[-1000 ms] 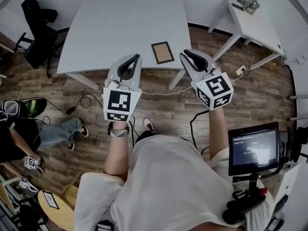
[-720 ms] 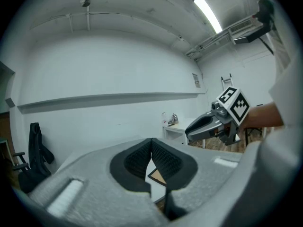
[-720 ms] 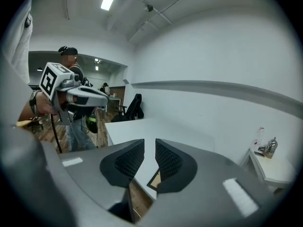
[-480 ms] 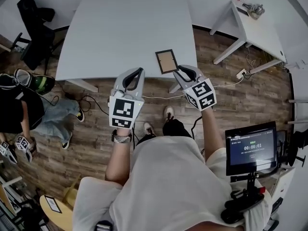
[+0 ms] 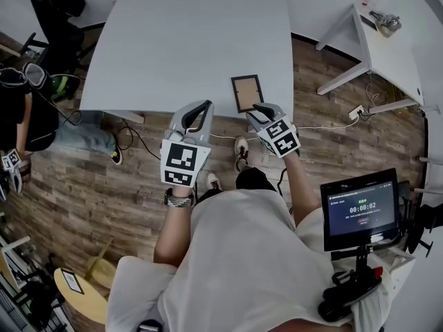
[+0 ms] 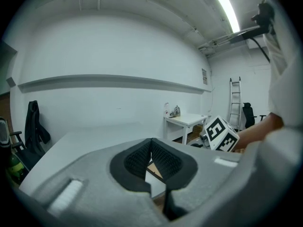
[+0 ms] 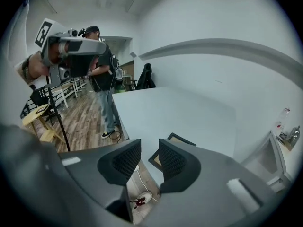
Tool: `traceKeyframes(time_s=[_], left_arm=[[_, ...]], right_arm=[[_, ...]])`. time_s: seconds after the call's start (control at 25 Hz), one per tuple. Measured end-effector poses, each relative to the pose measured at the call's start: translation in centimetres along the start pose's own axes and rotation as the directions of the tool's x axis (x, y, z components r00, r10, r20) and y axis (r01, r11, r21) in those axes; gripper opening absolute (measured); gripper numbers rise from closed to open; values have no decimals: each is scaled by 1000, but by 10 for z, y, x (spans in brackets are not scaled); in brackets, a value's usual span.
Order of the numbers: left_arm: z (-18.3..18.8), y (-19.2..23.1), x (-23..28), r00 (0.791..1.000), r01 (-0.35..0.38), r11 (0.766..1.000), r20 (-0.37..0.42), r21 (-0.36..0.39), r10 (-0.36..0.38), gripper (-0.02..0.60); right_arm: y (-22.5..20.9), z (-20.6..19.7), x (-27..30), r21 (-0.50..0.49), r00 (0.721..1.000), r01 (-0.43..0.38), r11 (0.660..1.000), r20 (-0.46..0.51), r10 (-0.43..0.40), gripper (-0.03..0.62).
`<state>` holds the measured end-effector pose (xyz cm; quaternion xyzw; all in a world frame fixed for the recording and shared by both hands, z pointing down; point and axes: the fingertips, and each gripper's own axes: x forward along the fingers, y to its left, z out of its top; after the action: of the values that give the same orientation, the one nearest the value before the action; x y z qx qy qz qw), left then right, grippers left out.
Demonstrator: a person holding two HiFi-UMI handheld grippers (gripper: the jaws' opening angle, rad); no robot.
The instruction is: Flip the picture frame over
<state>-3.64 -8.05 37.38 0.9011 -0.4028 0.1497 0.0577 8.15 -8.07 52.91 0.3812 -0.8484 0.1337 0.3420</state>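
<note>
A small dark picture frame (image 5: pixel 247 93) with a tan panel lies flat near the front edge of the white table (image 5: pixel 187 40). My right gripper (image 5: pixel 261 108) hovers just in front of the frame's near right corner. Its jaws are opening, with a gap and nothing between them. In the right gripper view the frame (image 7: pixel 154 160) shows through that gap (image 7: pixel 149 150). My left gripper (image 5: pixel 201 106) hangs at the table edge, left of the frame, apart from it. Its pads (image 6: pixel 151 143) meet at the tips, empty, and the frame (image 6: pixel 154 169) peeks beneath them.
A second white table (image 5: pixel 387 54) stands at the right. A chair with a black jacket (image 5: pixel 59 19) is at the far left, a person (image 5: pixel 21 109) beside it. Cables (image 5: pixel 138 140) lie on the wood floor. A monitor on a stand (image 5: pixel 360 209) is at my right.
Both grippers have dropped toward the table's front edge. The right one came down furthest, to just before the frame, and its jaws stand wider apart than before.
</note>
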Motion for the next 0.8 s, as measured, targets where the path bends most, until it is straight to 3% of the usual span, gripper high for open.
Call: traceKeyframes(time_s=[0.32, 0.56, 0.8], left_arm=[[-27, -8, -12, 999, -17, 996, -51, -92, 13, 5], [-70, 29, 40, 989, -29, 987, -147, -159, 5, 5], [-88, 38, 33, 985, -36, 988, -171, -152, 10, 5]], right_arm=[[20, -33, 13, -65, 994, -43, 997, -99, 37, 132], [-6, -58, 75, -148, 969, -100, 984, -239, 63, 160], [6, -81, 92, -319, 937, -146, 936, -349, 27, 178]])
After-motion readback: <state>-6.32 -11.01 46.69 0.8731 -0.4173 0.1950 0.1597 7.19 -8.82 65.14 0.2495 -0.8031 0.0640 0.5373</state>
